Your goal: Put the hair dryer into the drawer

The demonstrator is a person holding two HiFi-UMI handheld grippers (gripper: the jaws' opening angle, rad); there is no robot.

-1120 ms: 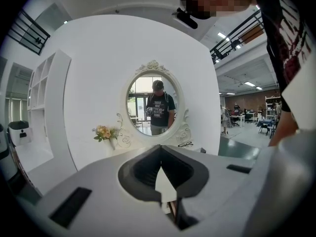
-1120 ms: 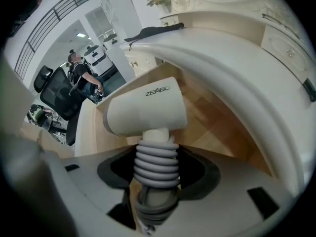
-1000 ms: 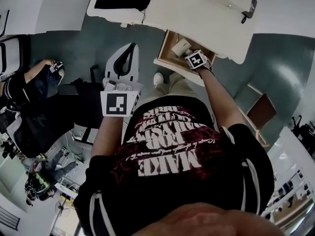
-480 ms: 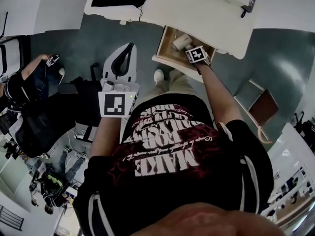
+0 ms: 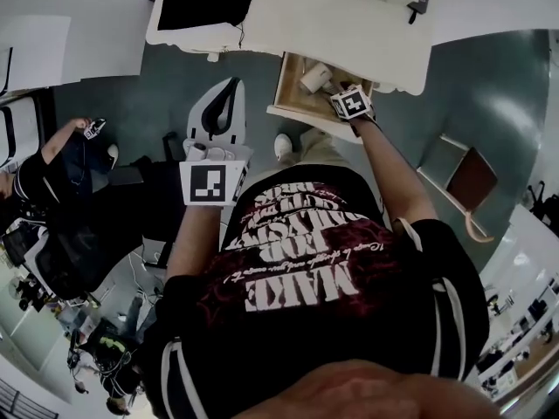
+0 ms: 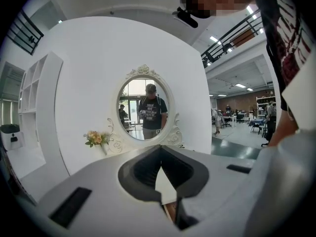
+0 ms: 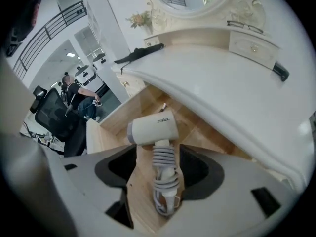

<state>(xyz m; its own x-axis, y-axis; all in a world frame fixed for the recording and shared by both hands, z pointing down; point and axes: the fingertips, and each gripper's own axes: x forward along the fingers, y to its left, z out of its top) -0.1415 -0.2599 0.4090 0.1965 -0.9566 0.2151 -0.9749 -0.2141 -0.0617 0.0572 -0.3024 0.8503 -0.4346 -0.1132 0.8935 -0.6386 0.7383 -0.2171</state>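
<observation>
- The hair dryer [image 7: 153,128] is seen lying on the wooden floor of the open drawer [image 7: 96,137], with its cord [image 7: 164,156] wound round the handle [image 7: 169,198].
- The right gripper [image 7: 163,174] is held just above it and tilted steeply down. Its jaws are opening and stand wide apart — the handle is framed between them, but neither pad is pressed on it.
- The left gripper [image 6: 160,154] is held out about level, facing an oval mirror [image 6: 144,110]. Its jaws are closed tip to tip, and nothing is gripped.
- In the head view the drawer is shown pulled out from under a white table [image 5: 349,24]. The right gripper is placed over the drawer's near edge, and the left gripper is kept well apart, off to the left.
- 1 pair of glasses [image 7: 244,26] and 1 black object [image 7: 140,54] are seen on the table top.
</observation>
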